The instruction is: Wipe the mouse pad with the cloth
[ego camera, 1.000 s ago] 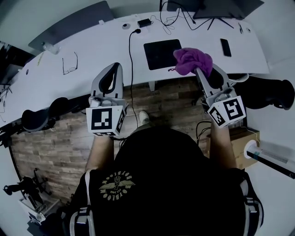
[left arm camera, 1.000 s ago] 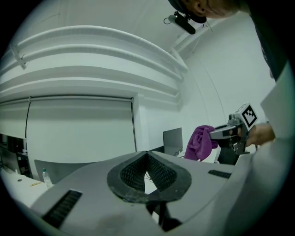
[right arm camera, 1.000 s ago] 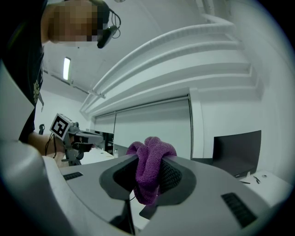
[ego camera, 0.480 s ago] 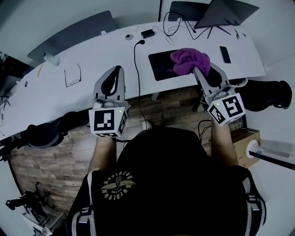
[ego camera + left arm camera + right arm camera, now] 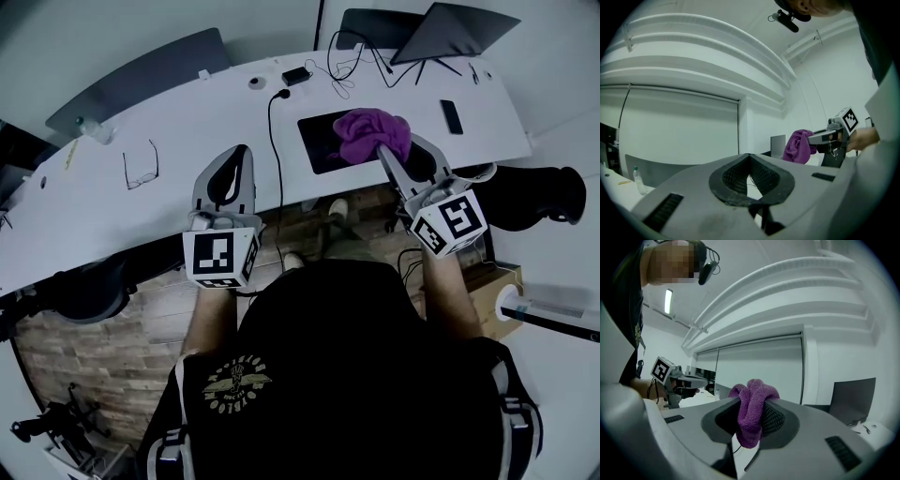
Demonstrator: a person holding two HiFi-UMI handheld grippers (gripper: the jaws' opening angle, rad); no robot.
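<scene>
Now right tool [image 5: 386, 155] grips cloth [image 5: 372, 133], seemingly above mouse pad [image 5: 319, 142].

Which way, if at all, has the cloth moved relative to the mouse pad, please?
Yes, leftward: the cloth now overlaps the right of the mouse pad.

Light was dim, cool and even, with soft shadows. A ceiling strip light [image 5: 668, 301] glowed at ten o'clock. Fisheye bending and dark vignetting ringed every view.
</scene>
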